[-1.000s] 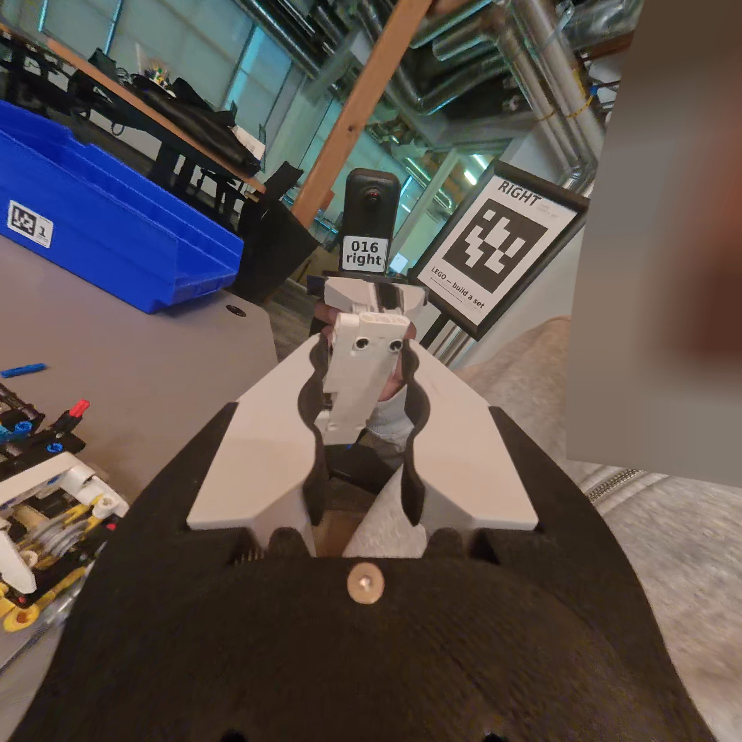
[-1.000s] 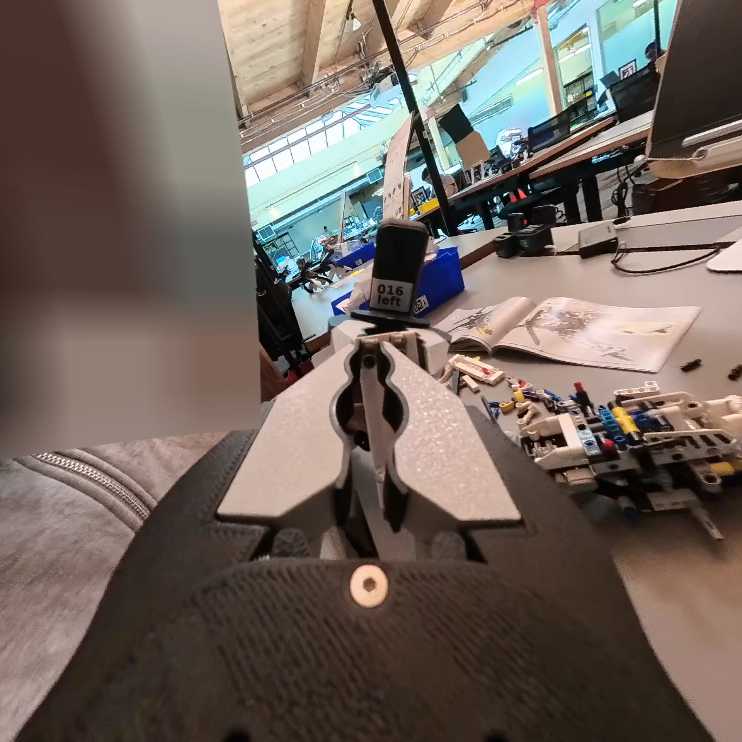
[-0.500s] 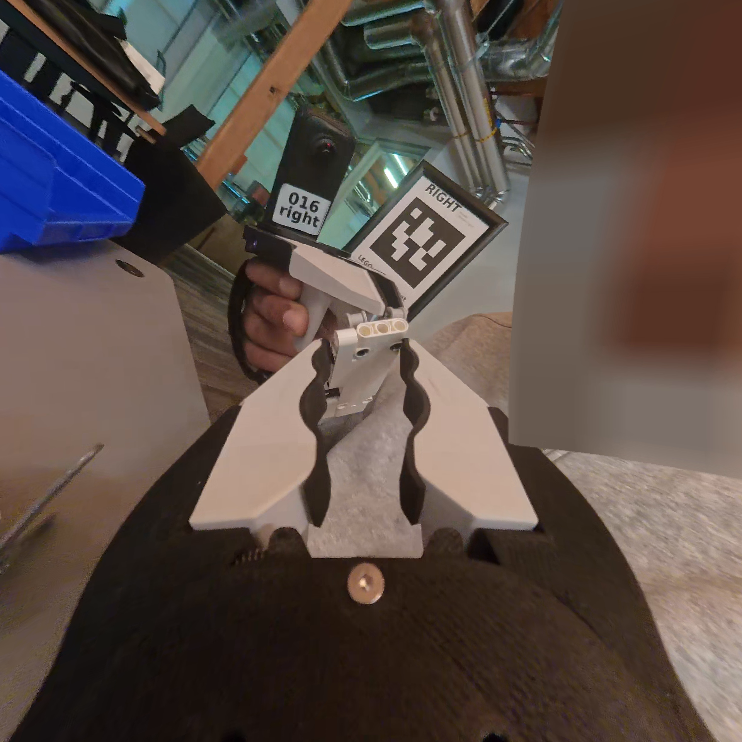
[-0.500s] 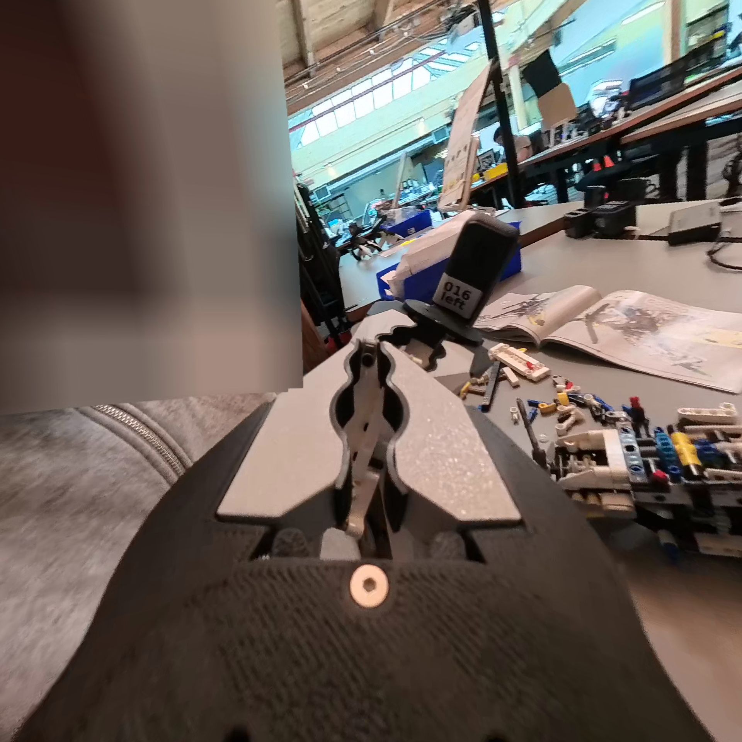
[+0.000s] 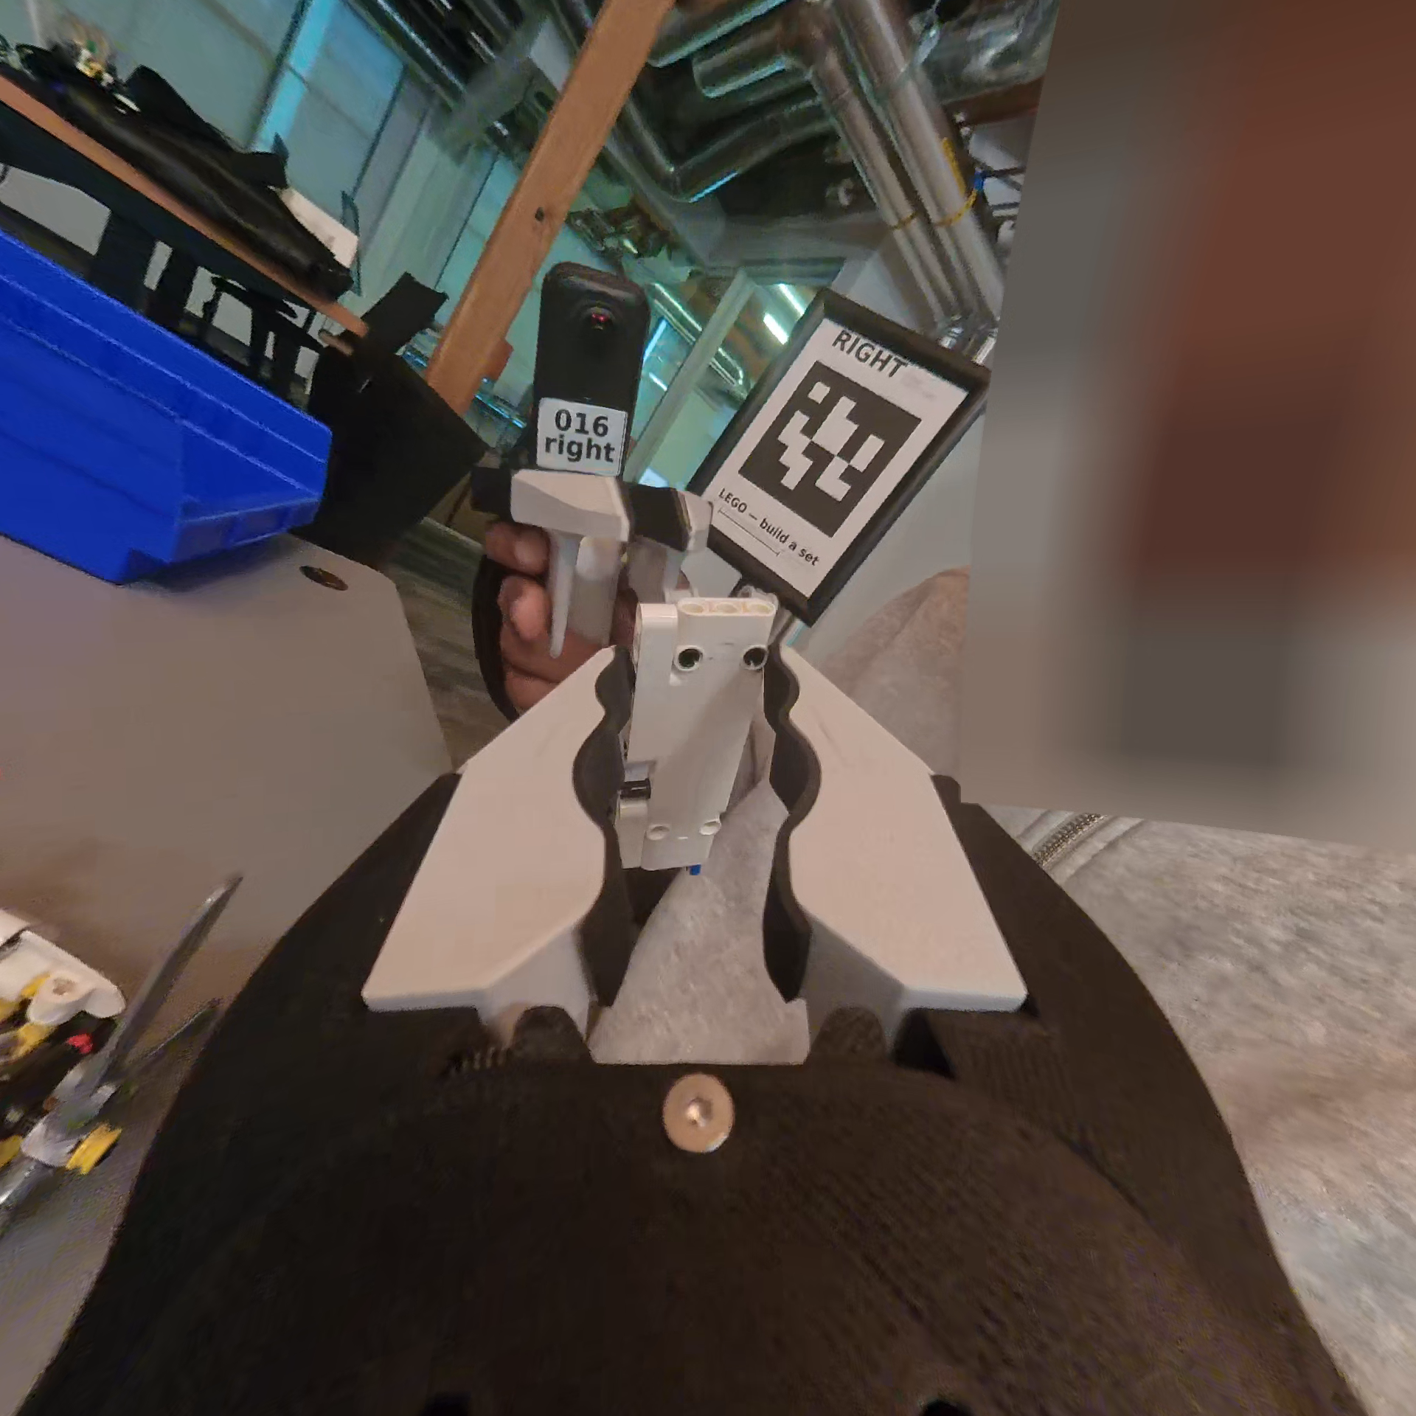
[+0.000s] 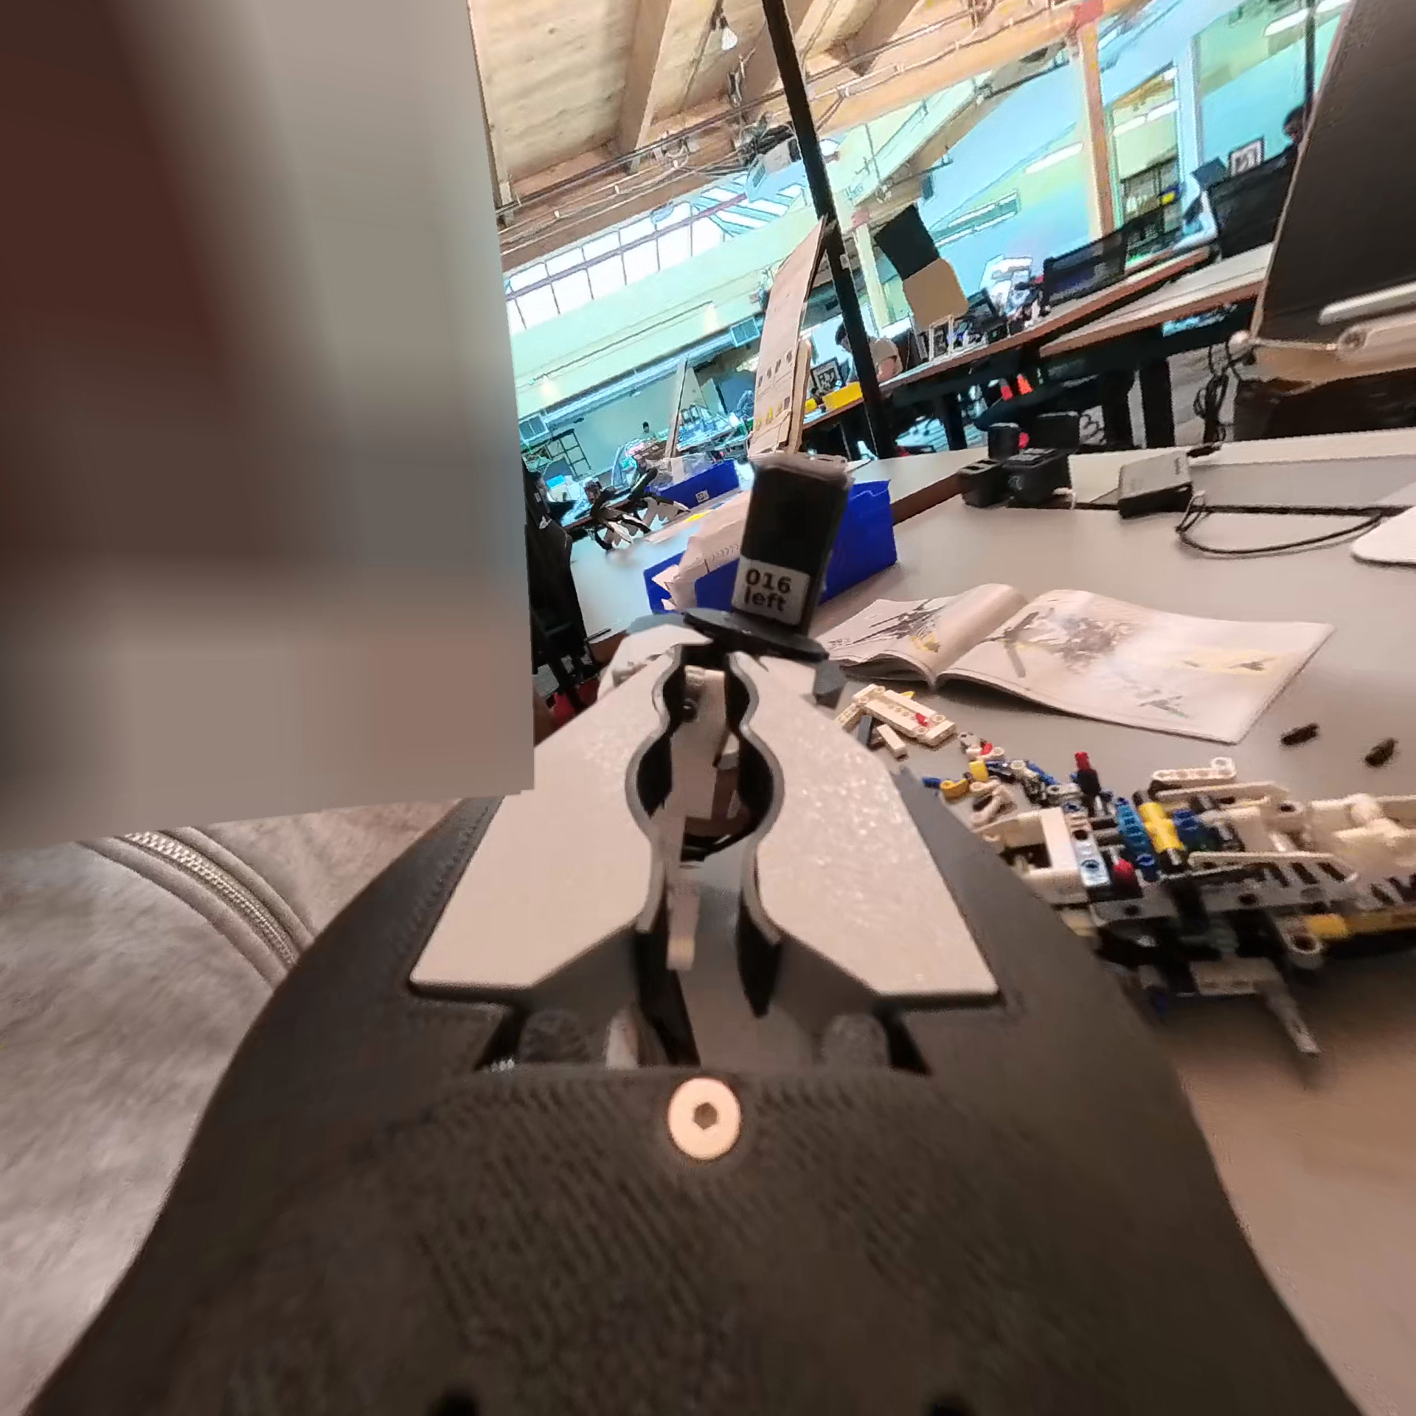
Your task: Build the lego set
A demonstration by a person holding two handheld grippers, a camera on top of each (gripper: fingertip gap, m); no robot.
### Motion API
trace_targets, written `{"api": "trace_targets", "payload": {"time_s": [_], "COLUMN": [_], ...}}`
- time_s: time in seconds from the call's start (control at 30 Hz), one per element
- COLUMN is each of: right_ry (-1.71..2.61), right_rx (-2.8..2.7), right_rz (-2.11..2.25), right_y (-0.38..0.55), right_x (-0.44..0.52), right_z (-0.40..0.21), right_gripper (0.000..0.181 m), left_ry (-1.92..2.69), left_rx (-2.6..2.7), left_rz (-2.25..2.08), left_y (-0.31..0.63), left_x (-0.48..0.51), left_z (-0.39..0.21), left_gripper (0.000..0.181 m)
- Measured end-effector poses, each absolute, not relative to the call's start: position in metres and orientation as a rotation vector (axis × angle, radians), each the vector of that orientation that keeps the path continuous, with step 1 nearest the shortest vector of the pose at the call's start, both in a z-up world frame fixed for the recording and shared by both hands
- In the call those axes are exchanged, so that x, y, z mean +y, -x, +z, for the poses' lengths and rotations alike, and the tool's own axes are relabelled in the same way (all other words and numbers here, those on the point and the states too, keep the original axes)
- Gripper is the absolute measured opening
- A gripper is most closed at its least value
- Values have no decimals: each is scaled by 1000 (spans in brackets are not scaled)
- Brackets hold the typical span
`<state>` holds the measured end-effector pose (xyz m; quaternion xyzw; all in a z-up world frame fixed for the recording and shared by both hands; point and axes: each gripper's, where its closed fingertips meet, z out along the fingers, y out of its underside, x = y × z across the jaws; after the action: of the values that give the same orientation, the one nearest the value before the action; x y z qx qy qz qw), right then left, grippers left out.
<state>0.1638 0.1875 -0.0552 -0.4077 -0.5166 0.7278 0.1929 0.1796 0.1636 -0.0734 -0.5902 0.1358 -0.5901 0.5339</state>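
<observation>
Between the left tongs (image 5: 693, 766) a white lego panel (image 5: 689, 735) fills most of the gap, with a sliver free at 3 o'clock. The right tongs (image 6: 701, 774) are blocked by that panel (image 6: 686, 827). At 3 o'clock the lego model (image 6: 1195, 866) and open booklet (image 6: 1073, 659) crowd the surface (image 6: 1302, 1149), bare nearer at 4 o'clock.

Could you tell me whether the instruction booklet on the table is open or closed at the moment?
Open. The instruction booklet lies spread flat on the grey table, both pages facing up, beyond the partly built lego model.
</observation>
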Motion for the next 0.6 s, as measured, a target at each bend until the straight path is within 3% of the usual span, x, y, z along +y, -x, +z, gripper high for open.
{"api": "trace_targets", "payload": {"time_s": [0.03, 0.37, 0.6], "right_ry": [1154, 1205, 1327], "right_rx": [-1453, -1537, -1493], "right_rz": [2051, 2070, 2038], "right_y": [-163, -159, -154], "right_x": [185, 172, 173], "right_z": [-57, -68, -75], "right_gripper": [10, 6, 0], "left_ry": [1412, 1474, 1576], "left_rx": [322, 367, 440], "left_rz": [-1401, -1320, -965], "left_y": [-179, -184, -183], "left_x": [164, 165, 176], "left_z": [-74, -81, -93], "left_gripper": [32, 32, 31]}}
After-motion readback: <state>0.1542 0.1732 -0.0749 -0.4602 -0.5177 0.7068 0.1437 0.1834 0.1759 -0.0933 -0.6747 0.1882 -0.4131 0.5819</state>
